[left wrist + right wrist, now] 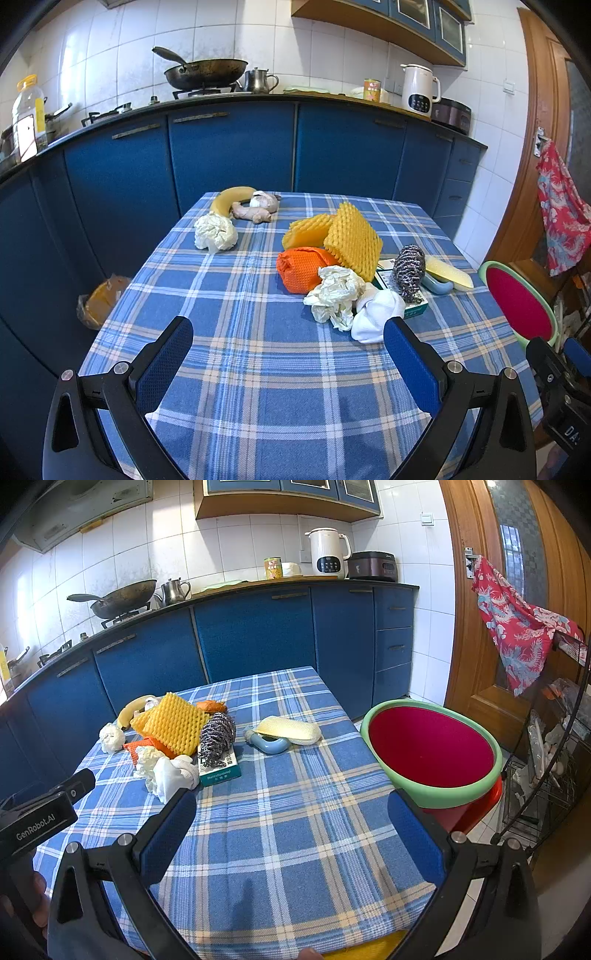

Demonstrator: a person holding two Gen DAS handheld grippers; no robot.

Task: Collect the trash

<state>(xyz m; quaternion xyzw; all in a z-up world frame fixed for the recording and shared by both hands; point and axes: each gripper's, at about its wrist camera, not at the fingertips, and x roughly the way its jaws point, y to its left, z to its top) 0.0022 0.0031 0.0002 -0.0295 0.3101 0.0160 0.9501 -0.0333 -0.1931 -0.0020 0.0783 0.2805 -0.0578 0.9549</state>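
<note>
Both views are bright and sharp, lit by daylight that throws pale glare patches on the white glossy wall tiles (92,62) at the left. Soft shadows fall on the blue plaid cloth of the tabletop (295,830). Fisheye distortion bows the dark countertop edge (295,98), and black vignetting fills the corners.

My blue-padded left gripper (288,347) hangs over the blue plaid tablecloth (258,387); yellow foam net (352,240) at one o'clock, red green-rimmed basin (432,749) at three
</note>
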